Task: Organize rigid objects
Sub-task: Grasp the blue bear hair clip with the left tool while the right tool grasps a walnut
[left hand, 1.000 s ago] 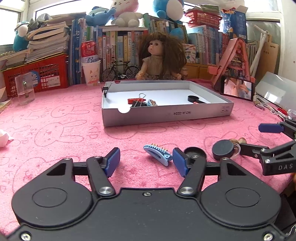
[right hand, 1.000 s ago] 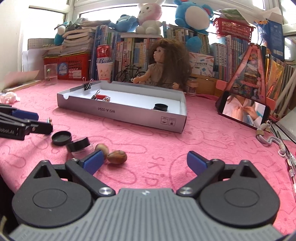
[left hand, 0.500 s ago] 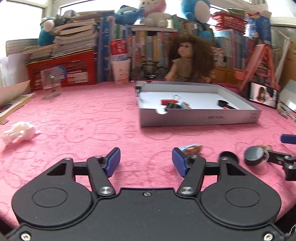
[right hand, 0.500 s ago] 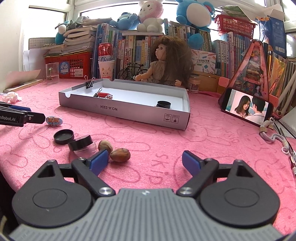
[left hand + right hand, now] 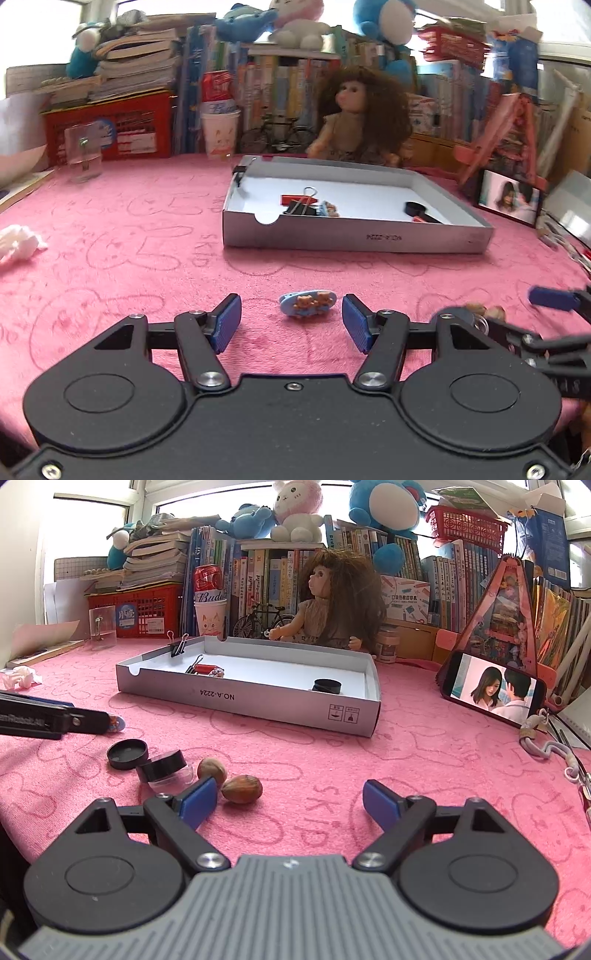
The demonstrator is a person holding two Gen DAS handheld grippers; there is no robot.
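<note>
Left tongs (image 5: 291, 319) low over the pink tabletop (image 5: 129, 236), jaws standing apart with nothing gripped; the blue hair clip (image 5: 307, 303) with two little bears lies flat on the cloth just ahead of the gap, roughly centred between the blue pads (image 5: 226, 322) and touching neither. Lined up this way, the clip looks like the left side's next pick. Flat and thin, so the pads would probably have to come down close to the cloth to catch its edges. Right tongs (image 5: 284, 801) also released, jaws wide, nothing between them. Their left pad sits just beside two brown nuts (image 5: 242, 789), and beyond those a small clear jar (image 5: 166, 768) with a black lid lies tipped on its side, touching a loose black cap (image 5: 127, 753). These loose pieces cluster near the table's front edge, well apart from the grey cardboard tray (image 5: 258, 705) further back. The tray seems to be the collecting place: it already holds a black binder clip (image 5: 301, 208), a red item against it, and a black round cap (image 5: 327, 685) toward its right end; another binder clip (image 5: 177, 646) is clamped on its far-left rim. Judged from that, sorting is partly done; clip, nuts, jar and cap remain outside. Doll, books and a propped phone behind the tray look like clutter, not part of the job.
</note>
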